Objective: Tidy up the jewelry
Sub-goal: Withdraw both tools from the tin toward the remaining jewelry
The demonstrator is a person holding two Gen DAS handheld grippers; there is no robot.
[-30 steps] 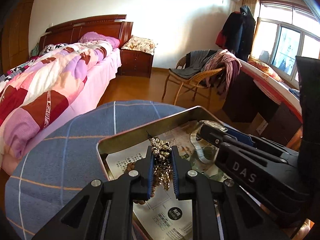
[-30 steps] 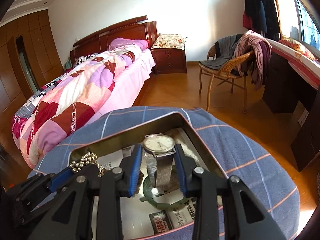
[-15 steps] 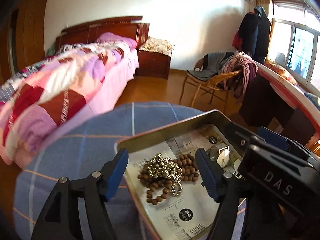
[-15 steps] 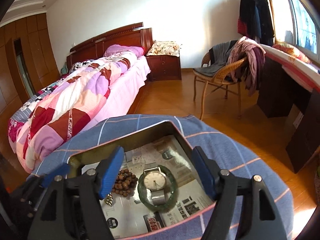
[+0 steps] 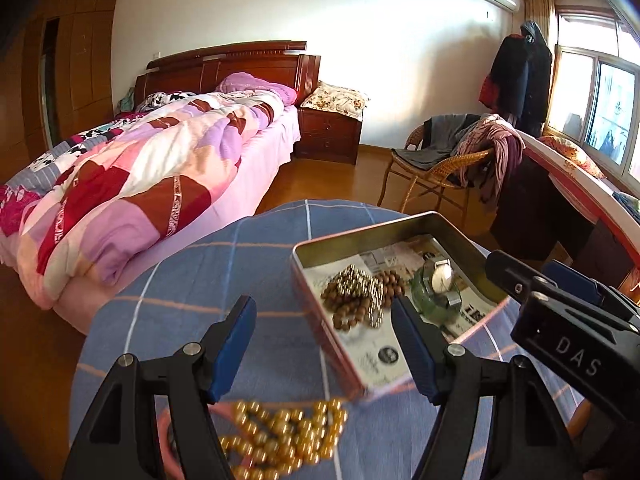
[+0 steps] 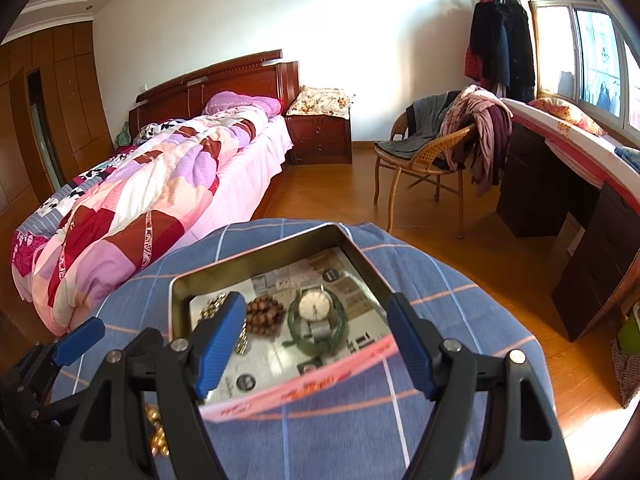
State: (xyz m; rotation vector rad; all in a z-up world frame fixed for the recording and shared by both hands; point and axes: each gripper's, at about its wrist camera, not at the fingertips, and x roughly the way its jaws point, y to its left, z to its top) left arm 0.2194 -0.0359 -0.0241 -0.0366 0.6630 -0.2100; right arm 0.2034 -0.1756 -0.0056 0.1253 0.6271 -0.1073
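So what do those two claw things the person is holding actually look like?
Both are alike. The left gripper and right gripper each have two angular black plastic arms, tipped with ribbed blue pads and fixed with silver screws. White letters "DAS" mark the side of the right one, seen from the left camera.

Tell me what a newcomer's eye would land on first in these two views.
First comes the open metal tin on the blue checked cloth, holding a silver bead chain, a brown bead bracelet and a wristwatch lying on a green bangle. Next, gold beads lie on the cloth in front of the tin, beneath the open left hand-held gripper. Behind, a patchwork quilt covers the bed at left.
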